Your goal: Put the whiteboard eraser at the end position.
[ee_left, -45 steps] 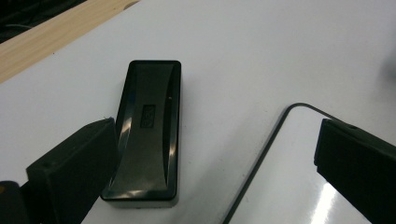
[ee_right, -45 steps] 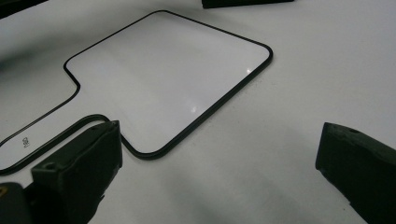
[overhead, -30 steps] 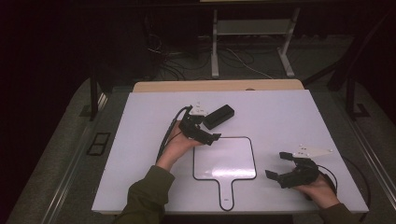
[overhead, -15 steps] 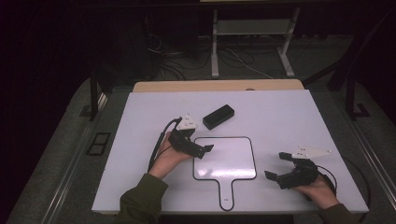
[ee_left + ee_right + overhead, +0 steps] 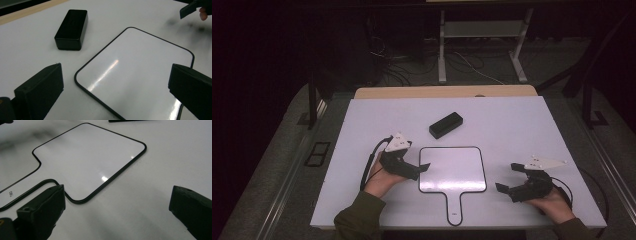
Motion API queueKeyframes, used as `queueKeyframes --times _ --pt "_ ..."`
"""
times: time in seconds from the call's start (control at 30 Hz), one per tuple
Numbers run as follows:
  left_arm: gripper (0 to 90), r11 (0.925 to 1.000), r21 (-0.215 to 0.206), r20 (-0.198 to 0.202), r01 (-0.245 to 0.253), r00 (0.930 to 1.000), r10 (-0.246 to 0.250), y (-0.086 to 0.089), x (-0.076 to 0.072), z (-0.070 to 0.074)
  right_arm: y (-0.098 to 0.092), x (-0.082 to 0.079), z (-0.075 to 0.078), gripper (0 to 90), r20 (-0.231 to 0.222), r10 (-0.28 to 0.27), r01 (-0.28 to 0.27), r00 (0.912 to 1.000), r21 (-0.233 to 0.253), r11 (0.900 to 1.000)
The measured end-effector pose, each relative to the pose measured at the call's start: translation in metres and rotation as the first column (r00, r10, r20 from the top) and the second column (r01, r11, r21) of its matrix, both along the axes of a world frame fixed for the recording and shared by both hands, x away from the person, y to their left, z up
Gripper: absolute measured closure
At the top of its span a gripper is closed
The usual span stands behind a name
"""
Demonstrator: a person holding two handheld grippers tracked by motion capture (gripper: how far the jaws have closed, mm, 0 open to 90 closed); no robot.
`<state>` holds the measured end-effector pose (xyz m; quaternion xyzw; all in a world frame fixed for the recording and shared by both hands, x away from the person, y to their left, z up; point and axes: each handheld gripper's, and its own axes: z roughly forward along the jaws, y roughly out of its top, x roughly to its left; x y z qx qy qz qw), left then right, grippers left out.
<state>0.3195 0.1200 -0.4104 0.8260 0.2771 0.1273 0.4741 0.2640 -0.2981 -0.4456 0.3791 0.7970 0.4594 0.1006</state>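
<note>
A white paddle-shaped board [image 5: 453, 169] with a thin black rim lies flat near the table's front, its handle [image 5: 454, 209] pointing toward me. Behind it, a little to the left, rests a black rectangular box [image 5: 445, 125]. My left gripper [image 5: 418, 170] is open at the board's left edge, holding nothing. In the left gripper view the board [image 5: 140, 67] lies between the wide jaws and the box [image 5: 71, 29] is farther off. My right gripper [image 5: 510, 178] is open and empty just right of the board. The right gripper view looks across the board [image 5: 87, 157] and its handle [image 5: 20, 187].
The white tabletop [image 5: 522, 125] stands over a grey floor, with a wooden strip [image 5: 447, 92] along its far edge. Cables and a metal stand [image 5: 482, 45] are on the floor beyond. A cable [image 5: 371, 165] trails from the left gripper.
My left gripper drew back from beside the black box toward me, ending at the board's left edge. The box, the board and the right gripper stayed put.
</note>
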Motion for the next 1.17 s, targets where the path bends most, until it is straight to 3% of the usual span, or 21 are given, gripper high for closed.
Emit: queueKeyframes --times 0.37,0.73,1.17 --pt "0.0 0.9994 -0.020 -0.015 -0.029 0.9995 0.029 0.021 -0.019 -0.010 0.000 0.000 0.000 0.0 0.002 -0.002 0.002 1.0000 -0.001 1.000" --pt "0.0 0.9983 0.012 -0.043 -0.057 0.9974 0.057 0.045 -0.039 -0.026 0.000 0.000 0.000 0.0 0.001 -0.002 0.002 1.0000 -0.006 1.000" --pt "0.0 0.9985 0.008 -0.061 -0.055 0.9966 0.055 0.045 -0.040 -0.028 0.000 0.001 -0.001 0.0 0.002 0.004 -0.004 1.0000 -0.013 1.000"
